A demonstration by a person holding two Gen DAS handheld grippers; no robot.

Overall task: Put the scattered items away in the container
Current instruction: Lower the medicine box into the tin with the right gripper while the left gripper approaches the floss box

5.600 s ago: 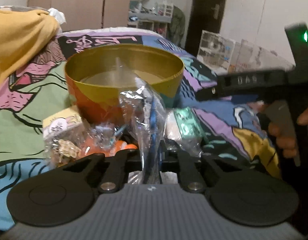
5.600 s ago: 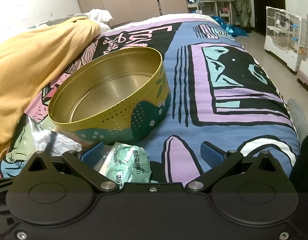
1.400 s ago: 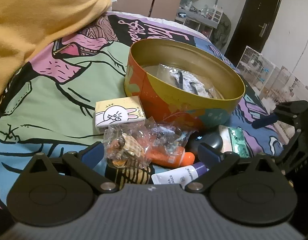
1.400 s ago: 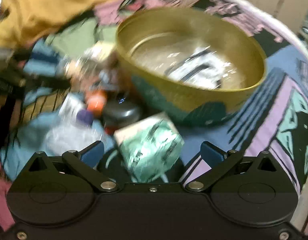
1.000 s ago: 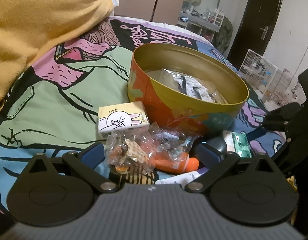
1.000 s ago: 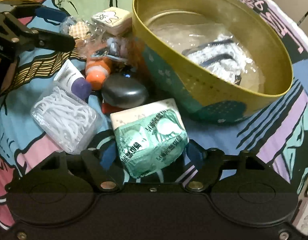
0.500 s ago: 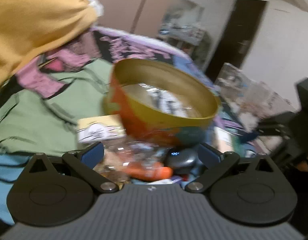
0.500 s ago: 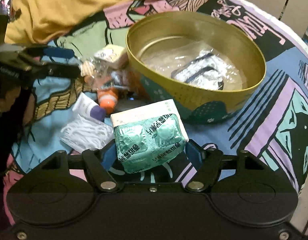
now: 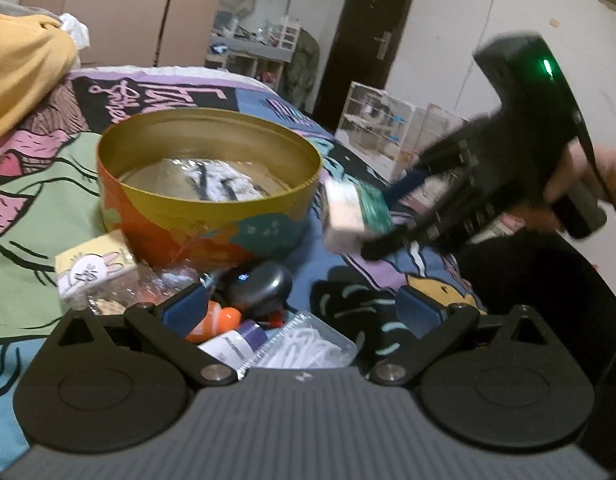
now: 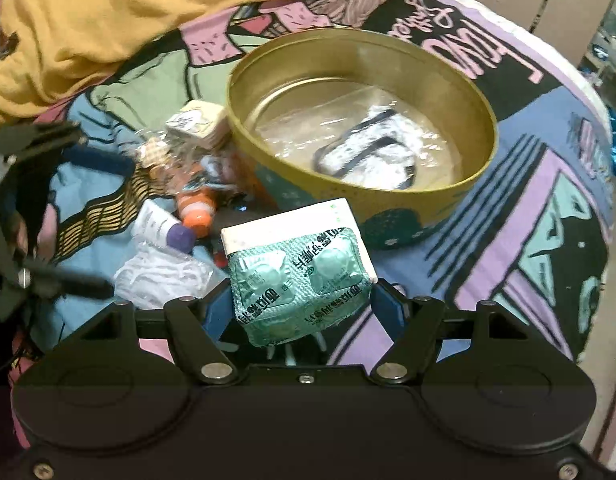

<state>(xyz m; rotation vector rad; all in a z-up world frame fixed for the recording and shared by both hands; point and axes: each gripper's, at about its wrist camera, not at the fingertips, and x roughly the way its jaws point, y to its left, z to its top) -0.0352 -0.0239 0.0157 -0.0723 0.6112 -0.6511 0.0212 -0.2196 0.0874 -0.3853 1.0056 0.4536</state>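
Tin (image 10: 387,200) holds one bagged item; pile remains at its 8 o'clock.
Right gripper (image 10: 304,300) clamps pill pack (image 10: 300,276); left gripper (image 9: 304,312) spread, empty.

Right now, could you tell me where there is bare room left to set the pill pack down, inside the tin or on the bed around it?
Inside the tin, the gold floor along its left wall is bare; the plastic bag covers the middle and right. The bedspread right of the tin is open. Between the tin and the left claw it is crowded: box, tubes, black case.
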